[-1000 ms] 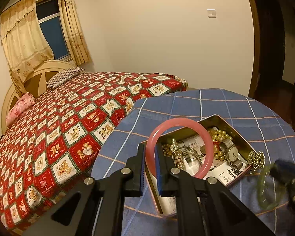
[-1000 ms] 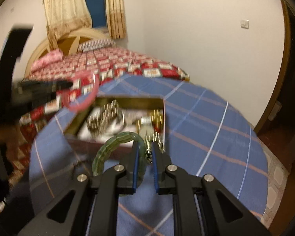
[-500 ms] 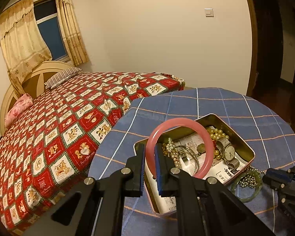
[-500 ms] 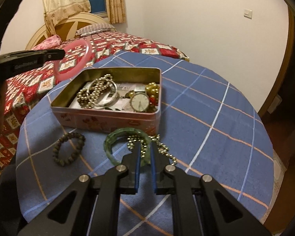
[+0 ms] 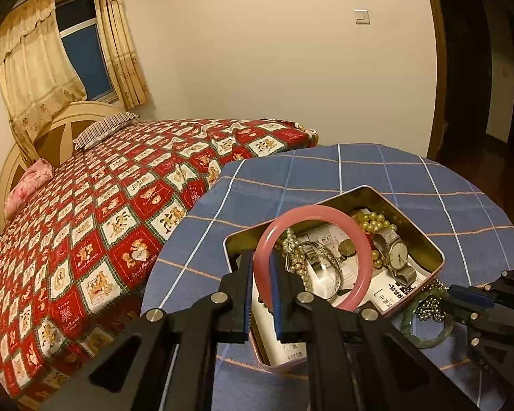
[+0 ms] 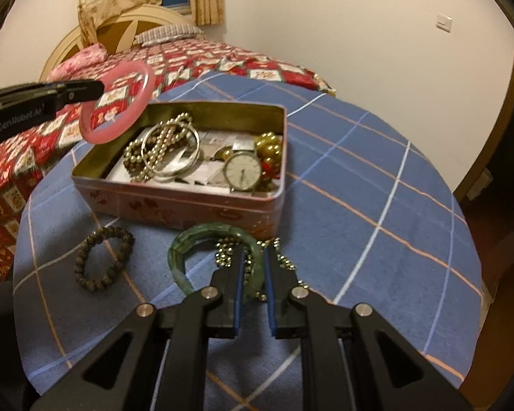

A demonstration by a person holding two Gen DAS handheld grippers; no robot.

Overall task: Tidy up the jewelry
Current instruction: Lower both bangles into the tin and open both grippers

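You are pinching the pink bangle (image 5: 311, 209) in the left gripper (image 5: 261, 257), its pads pressing on the ring's 9 o'clock side, and you are holding it upright above the tin (image 5: 435, 251), probably so it can drop in beside the watch (image 6: 242, 171) without snagging the rim. The right gripper (image 6: 253, 257) is angling down at the table (image 6: 359, 188). Its jaws are opening with the green bangle (image 6: 205, 231) between them, the pads looking as if they are touching its 4 o'clock part. That bangle is lying on the cloth just outside the tin's near wall, over a gold chain (image 6: 287, 263), so it is probably the next piece for the tin. The right view is showing you 1 thing the left is missing: a bead bracelet (image 6: 103, 260) at 9 o'clock of the green bangle. The left view is showing how the pink ring is sitting between its pads, which the right sees only from the side.
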